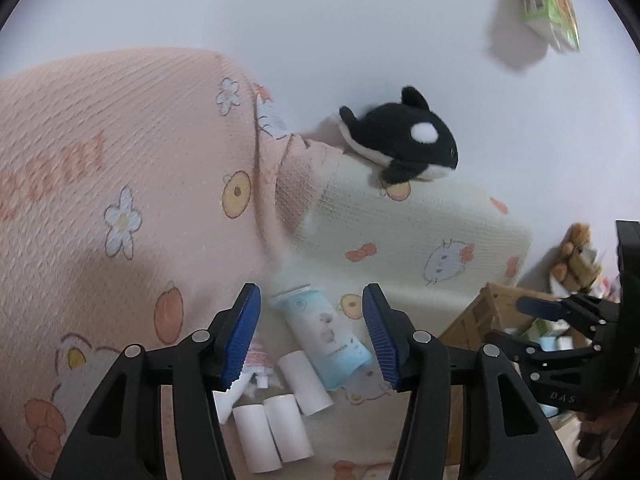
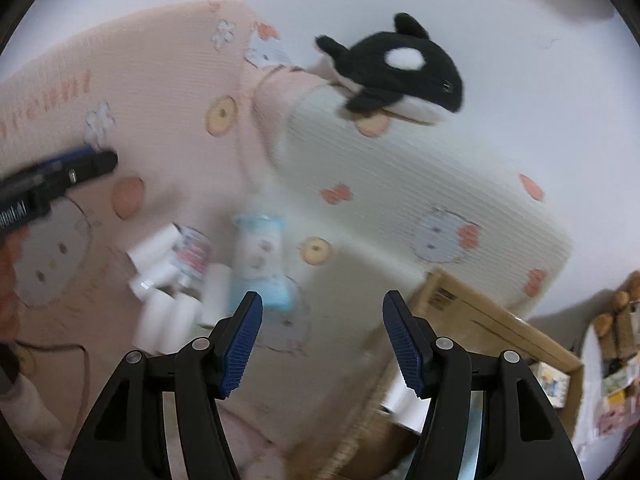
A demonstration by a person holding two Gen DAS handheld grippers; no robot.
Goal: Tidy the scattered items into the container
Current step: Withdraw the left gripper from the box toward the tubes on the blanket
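A light-blue tube (image 1: 325, 339) lies on the pink patterned bedding between the open jaws of my left gripper (image 1: 310, 342). Three white paper rolls (image 1: 276, 432) and a small red-and-white tube (image 1: 258, 360) lie just below it. A black-and-white orca plush (image 1: 404, 140) sits on a cream pillow (image 1: 420, 236). A cardboard box (image 1: 476, 316) stands at the right. My right gripper (image 2: 322, 346) is open and empty above the bedding, with the box (image 2: 480, 320) to its right; the blue tube (image 2: 262, 264), the rolls (image 2: 168, 316) and the orca (image 2: 396, 68) show blurred.
A large pink pillow (image 1: 100, 184) fills the left. A green-and-white packet (image 1: 548, 4) hangs against the white wall at top right. A brown teddy (image 1: 576, 252) and small boxes sit at the far right beyond the cardboard box.
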